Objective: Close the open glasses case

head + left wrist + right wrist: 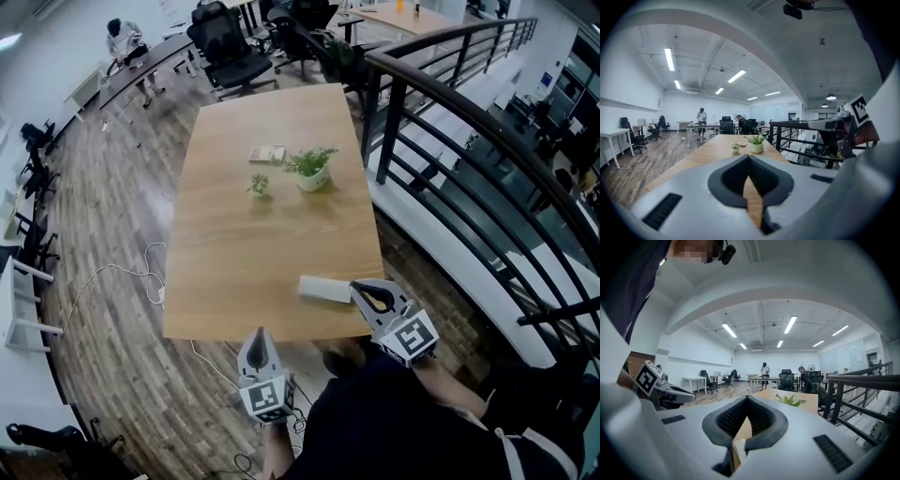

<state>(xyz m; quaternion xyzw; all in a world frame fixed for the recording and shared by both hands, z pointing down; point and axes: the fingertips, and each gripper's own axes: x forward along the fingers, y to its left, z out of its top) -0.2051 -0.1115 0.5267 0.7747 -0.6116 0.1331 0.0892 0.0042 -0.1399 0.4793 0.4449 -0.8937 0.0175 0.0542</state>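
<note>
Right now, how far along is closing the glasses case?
Done, apparently: the glasses case lies on the table near its front edge as a flat block with no raised lid visible, though too small to be sure. In hand: nothing; the right gripper sits by the case's right end, the left gripper off the table edge, both with jaws together and empty. Left: at most confirming the lid is shut.

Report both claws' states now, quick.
Left claw: closed, holding nothing.
Right claw: closed, holding nothing.
</note>
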